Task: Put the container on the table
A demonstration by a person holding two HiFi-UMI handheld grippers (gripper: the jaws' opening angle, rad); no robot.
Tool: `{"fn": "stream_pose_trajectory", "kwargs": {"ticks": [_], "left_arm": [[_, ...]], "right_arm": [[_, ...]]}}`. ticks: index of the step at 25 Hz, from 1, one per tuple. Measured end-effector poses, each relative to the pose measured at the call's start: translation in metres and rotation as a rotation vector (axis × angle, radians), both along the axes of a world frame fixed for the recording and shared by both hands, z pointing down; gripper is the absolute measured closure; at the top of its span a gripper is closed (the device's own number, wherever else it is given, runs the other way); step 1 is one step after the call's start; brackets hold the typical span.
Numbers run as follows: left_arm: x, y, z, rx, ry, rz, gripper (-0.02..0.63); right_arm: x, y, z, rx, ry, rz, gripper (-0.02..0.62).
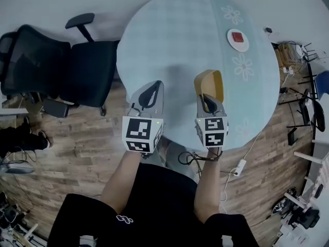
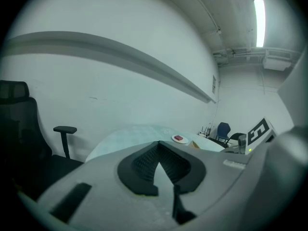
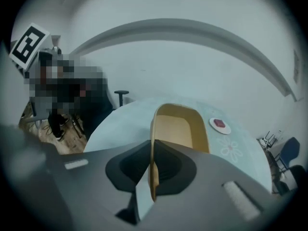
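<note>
A tan oval container (image 1: 211,85) is over the near right part of the round pale-blue table (image 1: 169,30). My right gripper (image 1: 208,102) is shut on the container's near wall. In the right gripper view the rim (image 3: 152,143) runs between the jaws and the empty inside of the container (image 3: 177,129) faces the table. I cannot tell whether its base touches the table. My left gripper (image 1: 149,94) hovers at the table's near left edge. Its jaws are shut with nothing between them, as the left gripper (image 2: 160,147) view shows.
A white dish with a red item (image 1: 238,39) sits on the table's far right. A black office chair (image 1: 61,66) stands left of the table. Cables and a power strip (image 1: 239,165) lie on the wooden floor at the right, with clutter (image 1: 300,66) beyond.
</note>
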State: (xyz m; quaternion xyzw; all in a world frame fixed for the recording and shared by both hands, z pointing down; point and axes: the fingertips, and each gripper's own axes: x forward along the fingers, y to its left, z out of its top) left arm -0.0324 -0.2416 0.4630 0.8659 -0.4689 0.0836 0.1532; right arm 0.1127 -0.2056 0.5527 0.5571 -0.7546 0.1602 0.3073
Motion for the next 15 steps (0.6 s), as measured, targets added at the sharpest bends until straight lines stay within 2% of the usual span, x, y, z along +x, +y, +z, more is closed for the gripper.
{"fn": "stream_pose_trajectory", "kwargs": {"ticks": [8,15], "left_arm": [[-0.008,0.006,0.046,-0.095,-0.053,-0.014,0.603],[-0.011,0.011,0.066,-0.136,-0.08,-0.009,0.603]], "right_arm": [[-0.031,0.012,0.067,-0.189,0.113,-0.152,0.566],[-0.04,0.025,0.096,-0.279,0.181,-0.199,0.565]]}}
